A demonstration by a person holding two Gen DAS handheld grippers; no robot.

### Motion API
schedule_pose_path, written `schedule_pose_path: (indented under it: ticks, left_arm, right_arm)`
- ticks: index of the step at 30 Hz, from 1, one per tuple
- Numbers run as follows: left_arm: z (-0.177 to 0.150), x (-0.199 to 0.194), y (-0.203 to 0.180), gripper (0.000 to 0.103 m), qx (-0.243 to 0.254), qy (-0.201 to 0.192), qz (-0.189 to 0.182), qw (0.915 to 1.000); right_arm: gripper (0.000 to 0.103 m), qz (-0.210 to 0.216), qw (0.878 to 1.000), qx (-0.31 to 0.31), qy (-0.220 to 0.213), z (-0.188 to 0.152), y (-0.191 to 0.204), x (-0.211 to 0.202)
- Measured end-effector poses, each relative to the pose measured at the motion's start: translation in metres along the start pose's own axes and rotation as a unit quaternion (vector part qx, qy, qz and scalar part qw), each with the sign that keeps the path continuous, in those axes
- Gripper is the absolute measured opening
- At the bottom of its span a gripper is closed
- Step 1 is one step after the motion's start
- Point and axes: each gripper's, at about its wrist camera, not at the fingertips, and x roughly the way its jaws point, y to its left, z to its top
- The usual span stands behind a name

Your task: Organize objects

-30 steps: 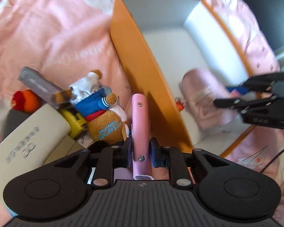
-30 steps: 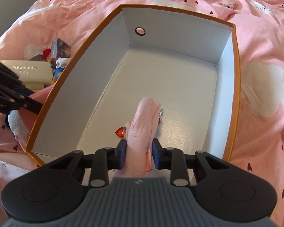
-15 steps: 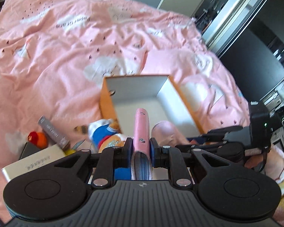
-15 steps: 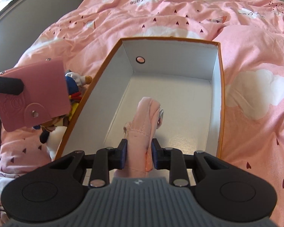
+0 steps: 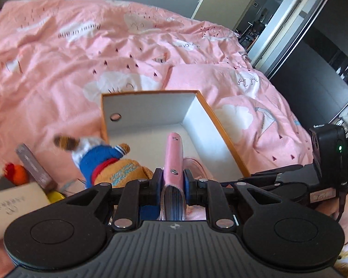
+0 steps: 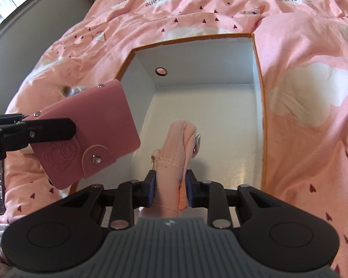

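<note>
Two items are only mid-delivery above the empty box (image 6: 220,106): the left gripper (image 5: 172,180) pinches a pink card wallet (image 6: 85,129) beside its left wall, the right gripper (image 6: 170,188) clamps a pink pouch (image 6: 178,148) over its floor, while toys (image 5: 109,164) wait outside.

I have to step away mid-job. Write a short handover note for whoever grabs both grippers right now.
Left gripper: shut on the pink card holder, held in the air at the box's left wall.
Right gripper: shut on the pink fabric pouch, above the box floor.
Orange box: on the pink duvet; nothing visibly lying loose in it.
Left to do: release both items in the box, then fetch the plush bear, grey box and other items left of it.
</note>
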Motion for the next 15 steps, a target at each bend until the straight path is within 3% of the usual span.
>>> schedule_pose_path:
  ticks: [3,7,12,15]
  left_arm:
    - [-0.001,-0.01,0.002,0.02,0.015,0.003,0.019,0.9997]
    - [-0.006,-0.011,0.007,0.022,0.008,0.023,0.015,0.9996]
    - [-0.002,-0.011,0.004,0.029,0.032,0.051,0.015,0.9981]
    - [0.001,-0.003,0.004,0.046,0.046,0.092,0.016,0.9946]
  right_arm:
    - [0.028,0.02,1.0,-0.004,-0.01,0.003,0.009,-0.003]
    - [0.028,0.047,0.998,-0.015,-0.024,0.008,0.026,-0.007]
    - [0.026,0.045,0.998,-0.031,-0.023,0.009,0.041,-0.008]
    - [0.025,0.043,0.999,-0.028,-0.015,0.006,0.043,-0.002]
